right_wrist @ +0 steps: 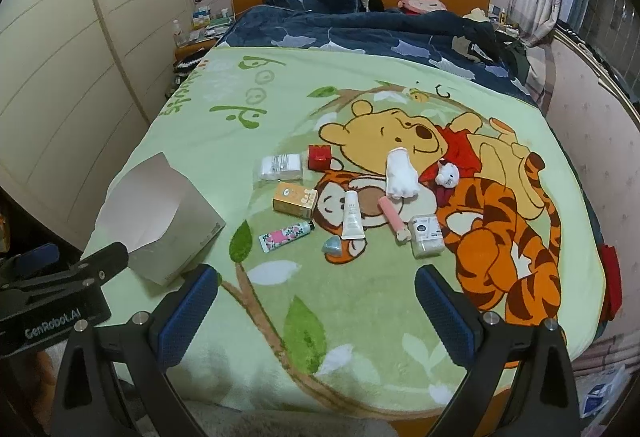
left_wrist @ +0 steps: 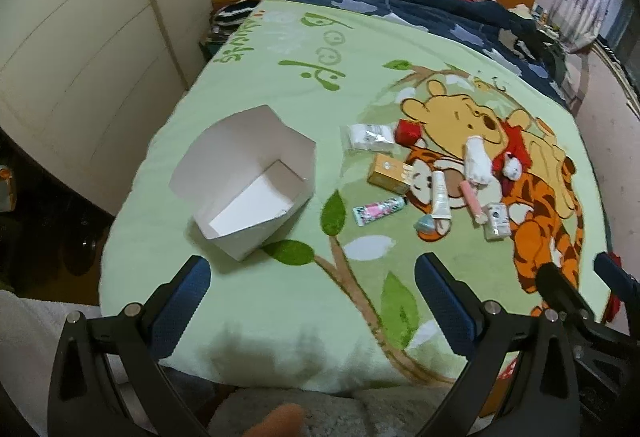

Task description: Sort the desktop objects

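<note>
Ahead of both tools, spread wide and holding nothing: box ahead-left on the bed, showing nothing inside; small items scattered ahead-right. Fits sorting pending, or box just emptied.

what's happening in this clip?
A person holds two handheld grippers over a bed covered with a green cartoon blanket. Left gripper and right gripper are both open and hold nothing. A white open box sits empty on the left. Small items, including a white tube, an orange carton and a floral tube, lie loose on the blanket.
</note>
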A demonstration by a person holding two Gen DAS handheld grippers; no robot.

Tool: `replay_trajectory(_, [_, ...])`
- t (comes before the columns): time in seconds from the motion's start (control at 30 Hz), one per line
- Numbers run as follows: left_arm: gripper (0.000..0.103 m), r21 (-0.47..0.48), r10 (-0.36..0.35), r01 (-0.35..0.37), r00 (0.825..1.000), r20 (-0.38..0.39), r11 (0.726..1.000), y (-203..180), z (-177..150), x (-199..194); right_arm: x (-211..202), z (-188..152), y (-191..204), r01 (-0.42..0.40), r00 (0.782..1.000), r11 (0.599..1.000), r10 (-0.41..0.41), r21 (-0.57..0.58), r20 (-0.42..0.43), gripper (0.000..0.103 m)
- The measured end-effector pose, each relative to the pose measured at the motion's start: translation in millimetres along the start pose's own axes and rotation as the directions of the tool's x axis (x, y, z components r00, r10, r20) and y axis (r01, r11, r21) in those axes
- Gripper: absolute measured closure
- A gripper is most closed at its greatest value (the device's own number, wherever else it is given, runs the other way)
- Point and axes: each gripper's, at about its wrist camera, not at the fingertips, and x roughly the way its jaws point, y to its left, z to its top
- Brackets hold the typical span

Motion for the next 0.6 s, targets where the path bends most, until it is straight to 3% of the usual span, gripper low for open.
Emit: replay_trajectory(0.6, [0.0, -0.026, -0.032, 0.032, 0.999, -0.004, 0.999, 2.8, -1.1, 0.1, 0.1, 0.2, 0.5, 0.013, 1.0, 1.0, -0.013, -0.007, 0.013, 0.002])
